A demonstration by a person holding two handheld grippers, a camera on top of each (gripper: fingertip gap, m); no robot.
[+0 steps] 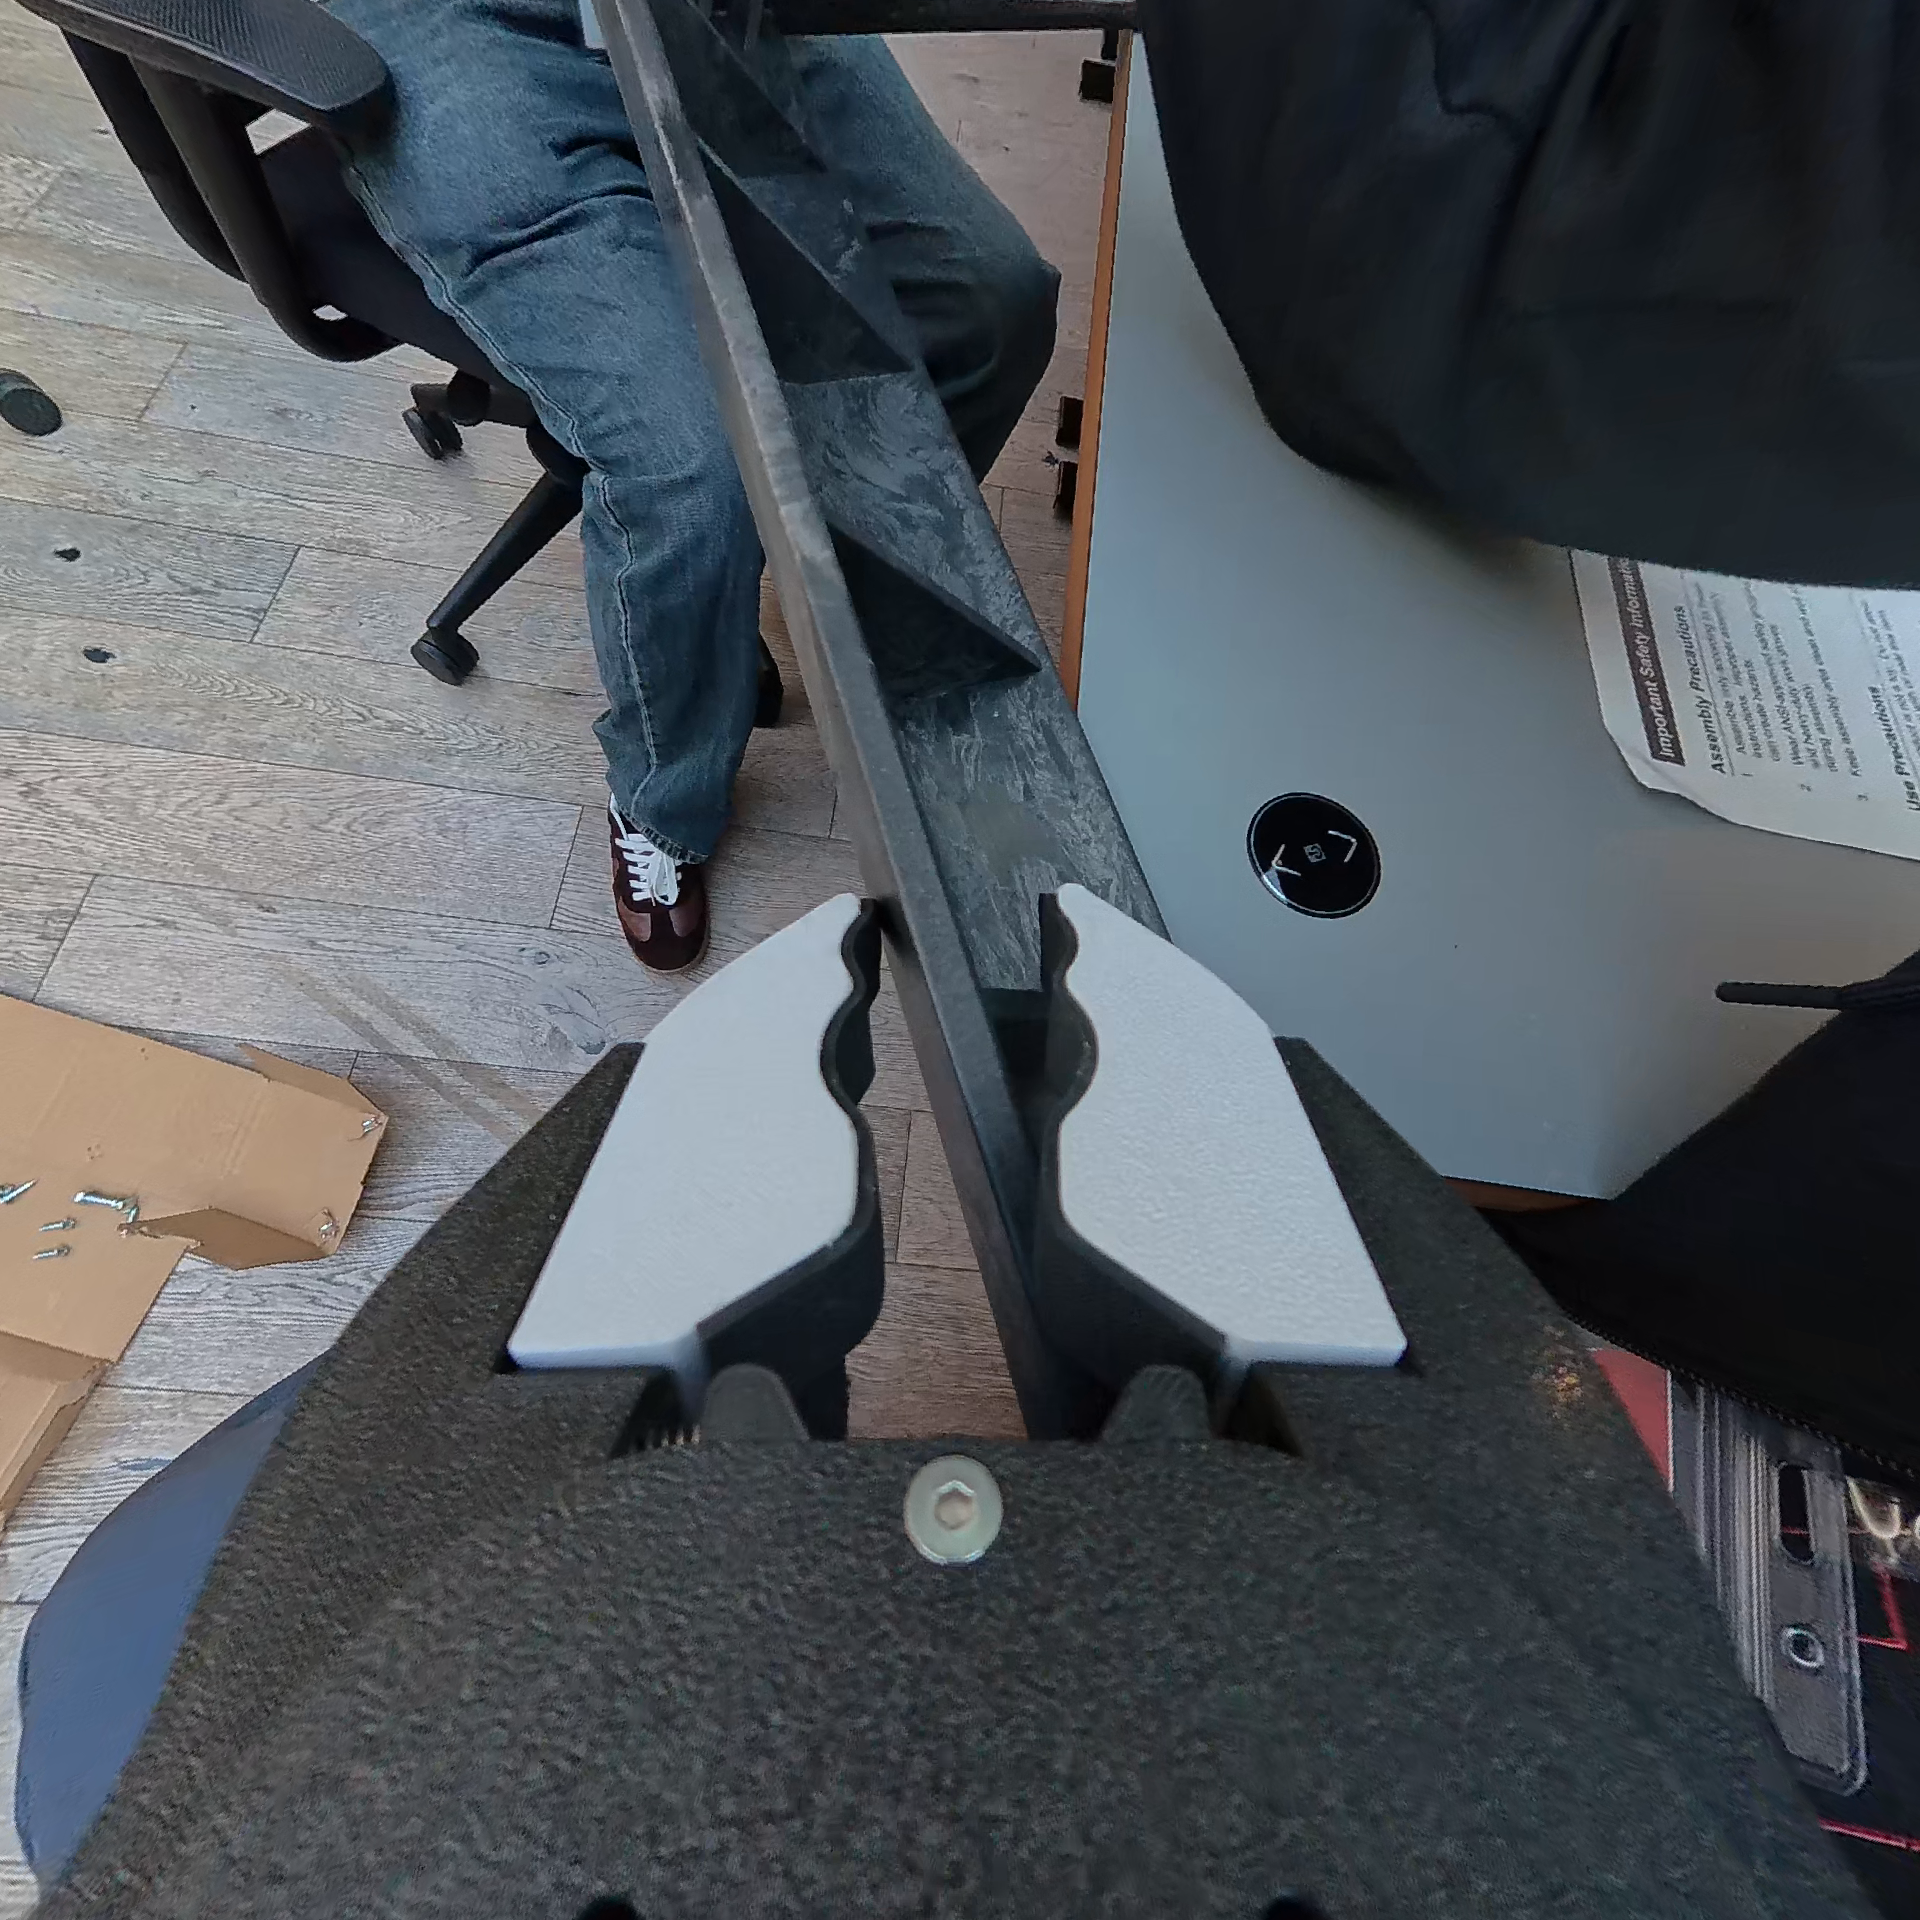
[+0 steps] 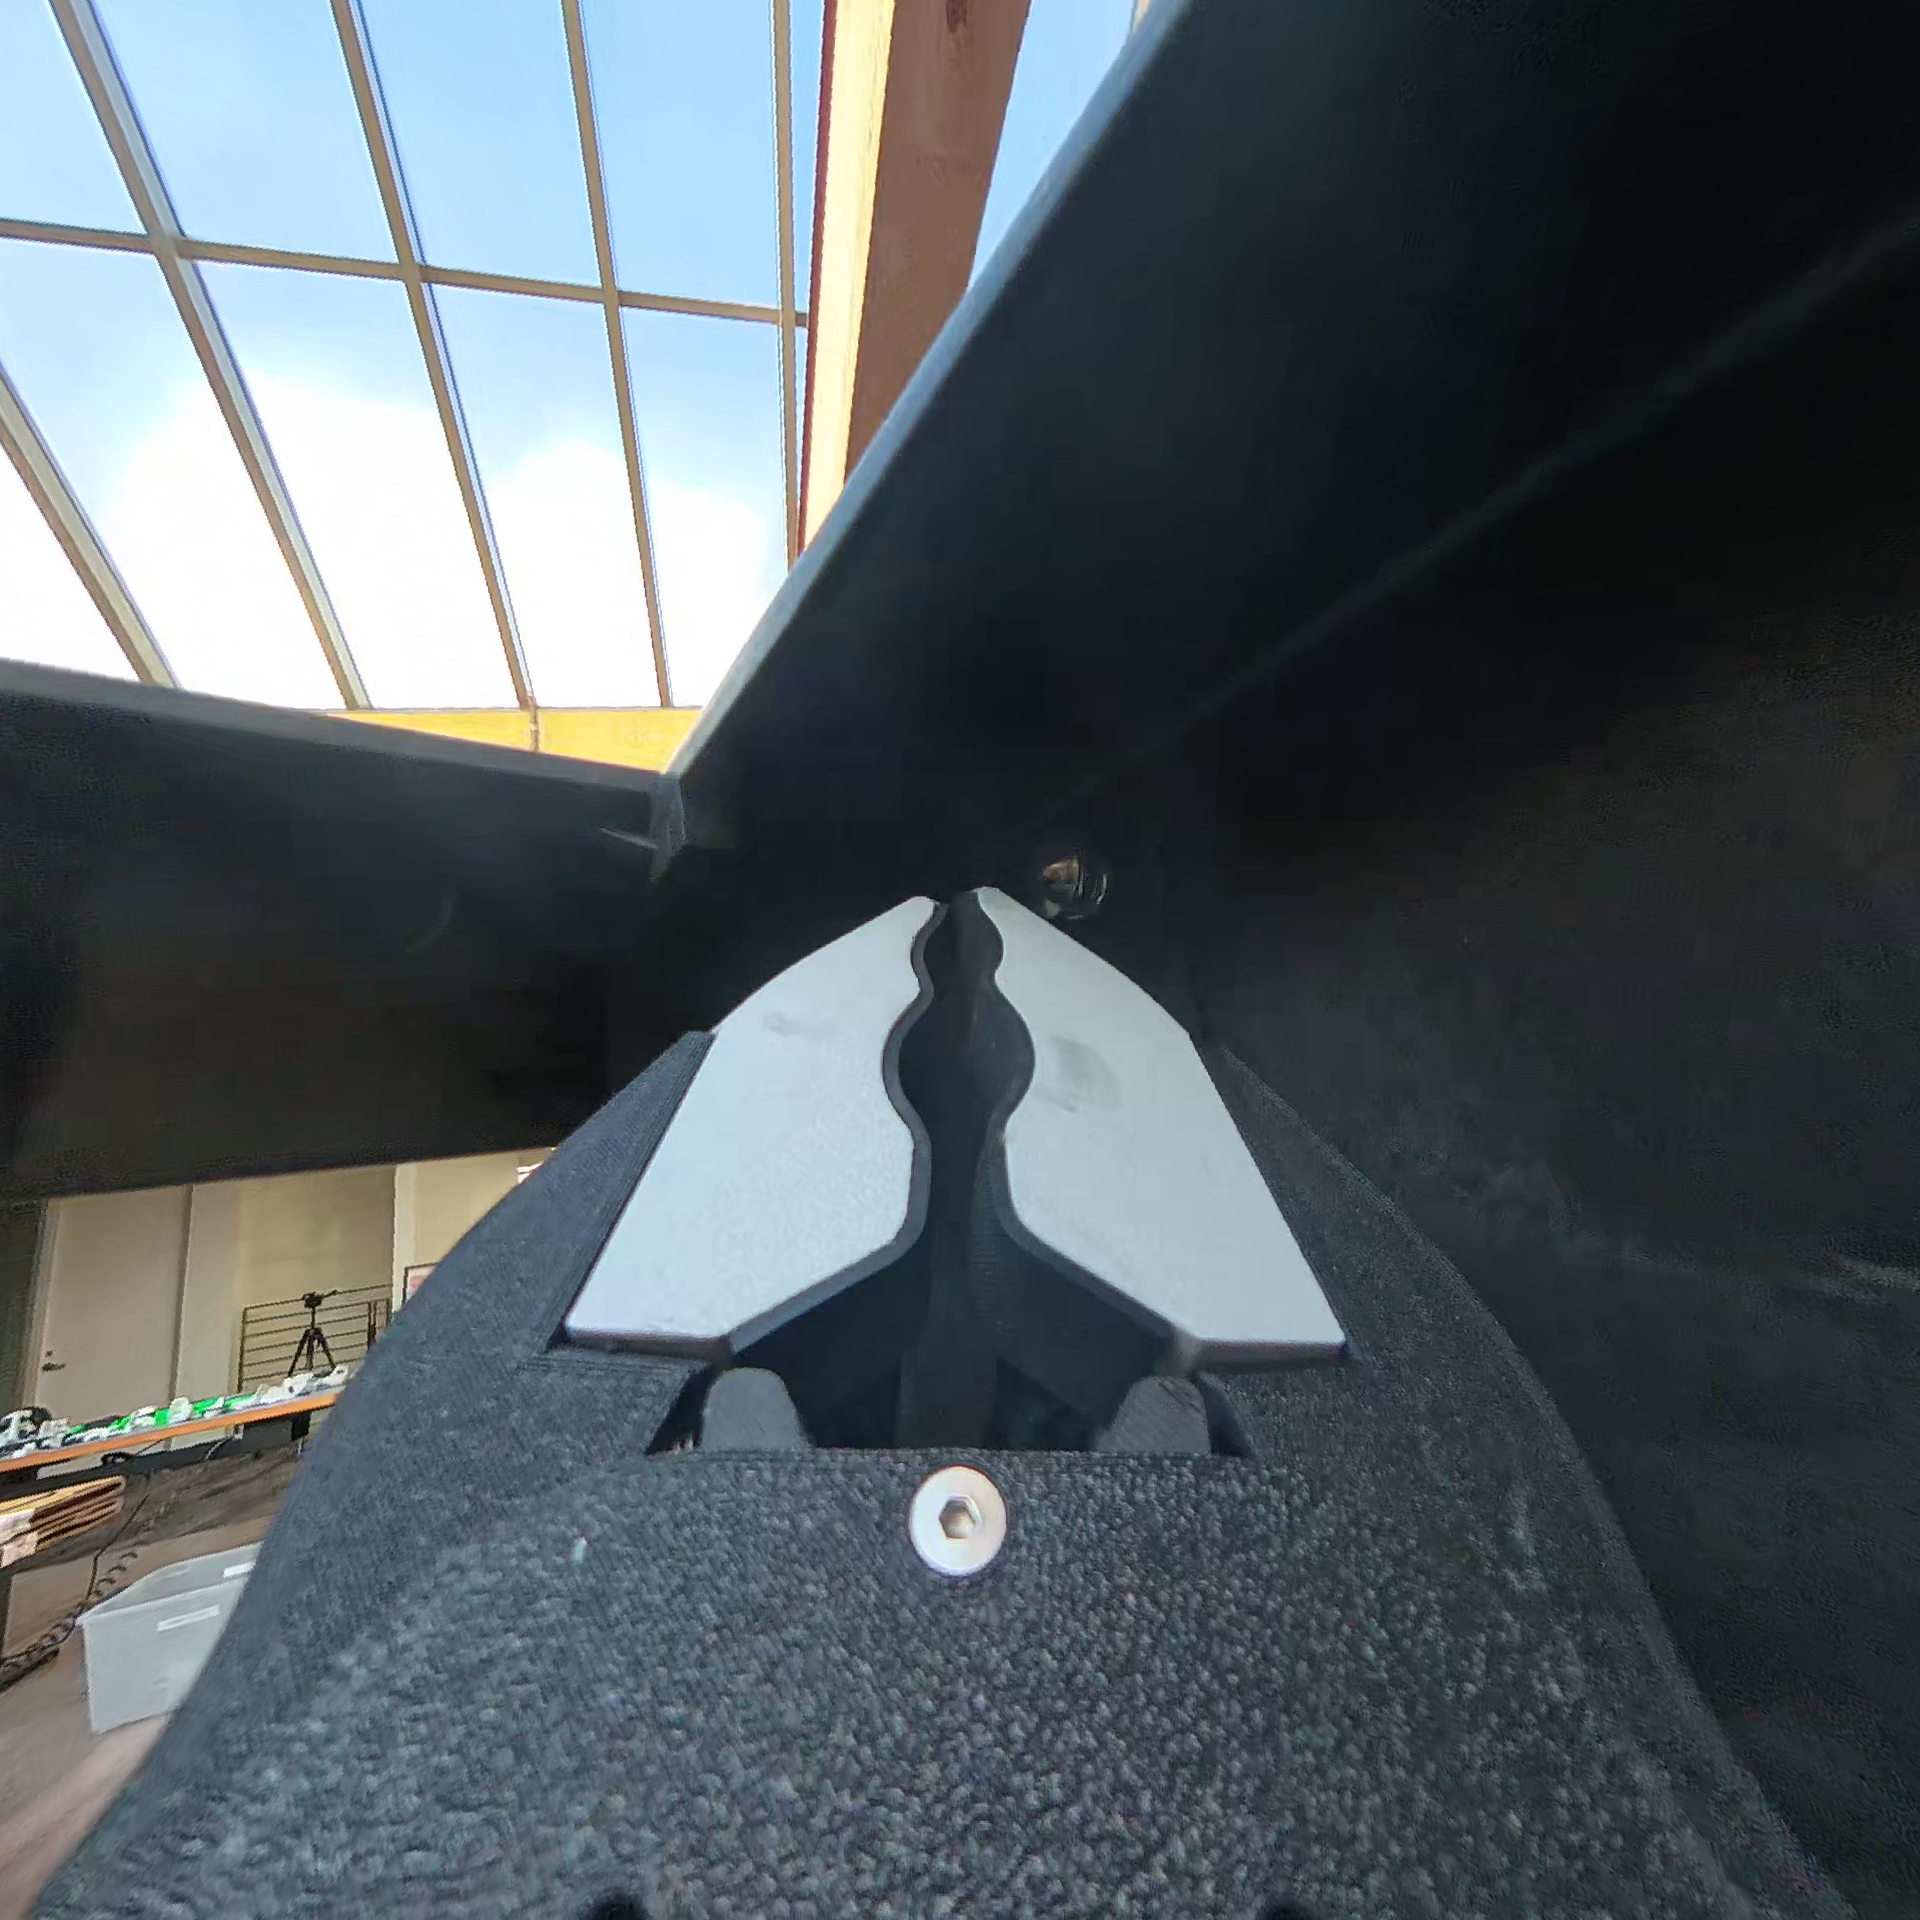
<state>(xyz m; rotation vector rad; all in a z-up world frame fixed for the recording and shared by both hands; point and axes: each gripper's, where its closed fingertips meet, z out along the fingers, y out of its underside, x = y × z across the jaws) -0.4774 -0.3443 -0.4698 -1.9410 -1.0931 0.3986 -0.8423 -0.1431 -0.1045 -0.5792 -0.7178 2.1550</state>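
Note:
In the left wrist view my left gripper [image 1: 961, 914] is shut on a long black metal rail [image 1: 821, 582]. The rail runs between the fingers and away toward the top, with triangular gussets on its right side. In the right wrist view my right gripper [image 2: 961, 902] looks upward, its fingertips closed together on a slim black tool [image 2: 956, 1195] that is hard to make out. The tips sit just left of a shiny bolt head [image 2: 1070, 878], where two black frame members [image 2: 1299, 499] meet at a corner.
A seated person in jeans [image 1: 623, 416] on a black office chair [image 1: 260, 208] is beyond the rail. A grey desk top [image 1: 1299, 675] with a round black button and a printed sheet [image 1: 1766, 707] lies to the right. Cardboard [image 1: 156, 1174] with loose screws lies on the wood floor. A skylight [image 2: 416, 364] is overhead. Across from one pair of fingers to the other is roughly 55 cm.

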